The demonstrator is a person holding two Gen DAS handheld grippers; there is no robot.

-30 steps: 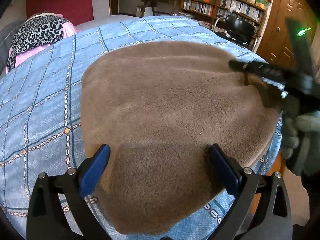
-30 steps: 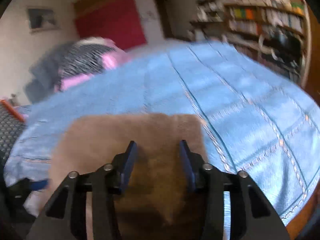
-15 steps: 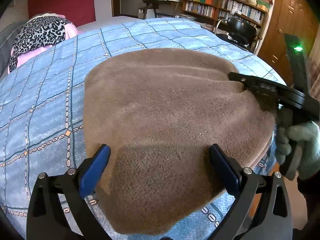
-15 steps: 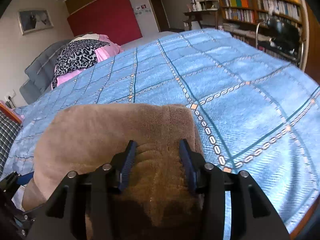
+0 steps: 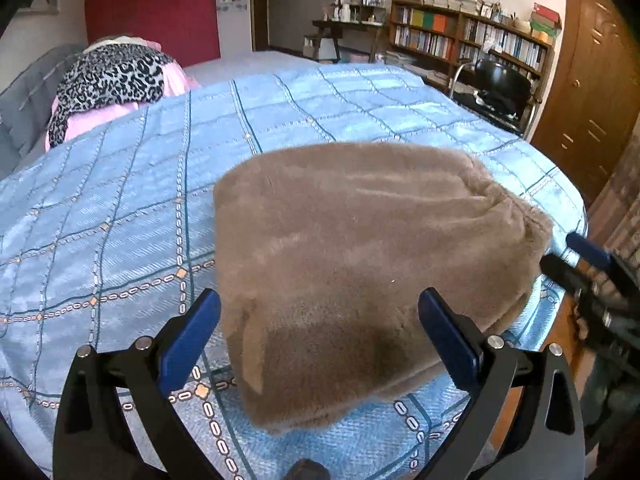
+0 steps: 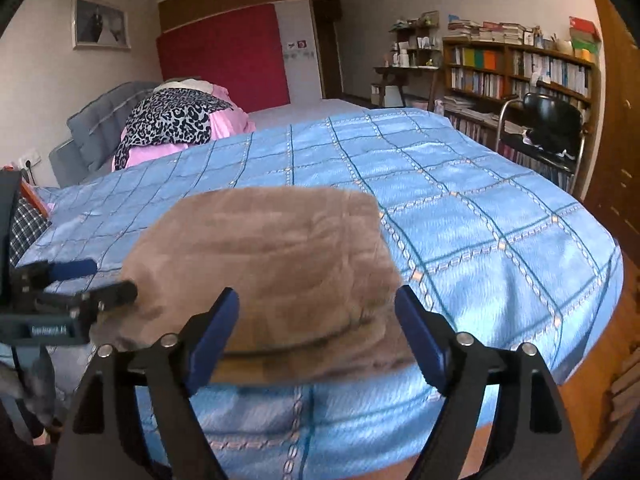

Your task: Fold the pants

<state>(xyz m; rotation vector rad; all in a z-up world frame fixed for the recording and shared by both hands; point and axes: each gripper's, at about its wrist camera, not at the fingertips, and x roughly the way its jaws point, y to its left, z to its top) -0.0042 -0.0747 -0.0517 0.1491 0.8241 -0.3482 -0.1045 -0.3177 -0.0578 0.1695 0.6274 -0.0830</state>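
The brown fleece pants (image 5: 360,248) lie folded in a thick bundle on the blue checked bedspread (image 5: 120,208), near the bed's front edge. My left gripper (image 5: 316,312) hovers open above the bundle's near end, its blue pads clear of the cloth. In the right wrist view the pants (image 6: 272,264) sit just beyond my right gripper (image 6: 316,308), whose jaws are opening; the cloth shows between the pads, which do not press on it. Each gripper shows in the other's view: the right gripper (image 5: 580,256) at the bundle's right side, the left gripper (image 6: 100,280) at its left.
A leopard-print and pink pile (image 6: 176,120) lies at the head of the bed. A black chair (image 6: 548,120) and bookshelves (image 6: 520,68) stand past the bed's right side, by a wooden door (image 5: 592,80). The bedspread's front edge (image 6: 320,420) drops off right under my right gripper.
My right gripper has let go of the pants' edge, opened wide and pulled back. The left gripper has risen and backed off a little. The pants now look smaller in both views.
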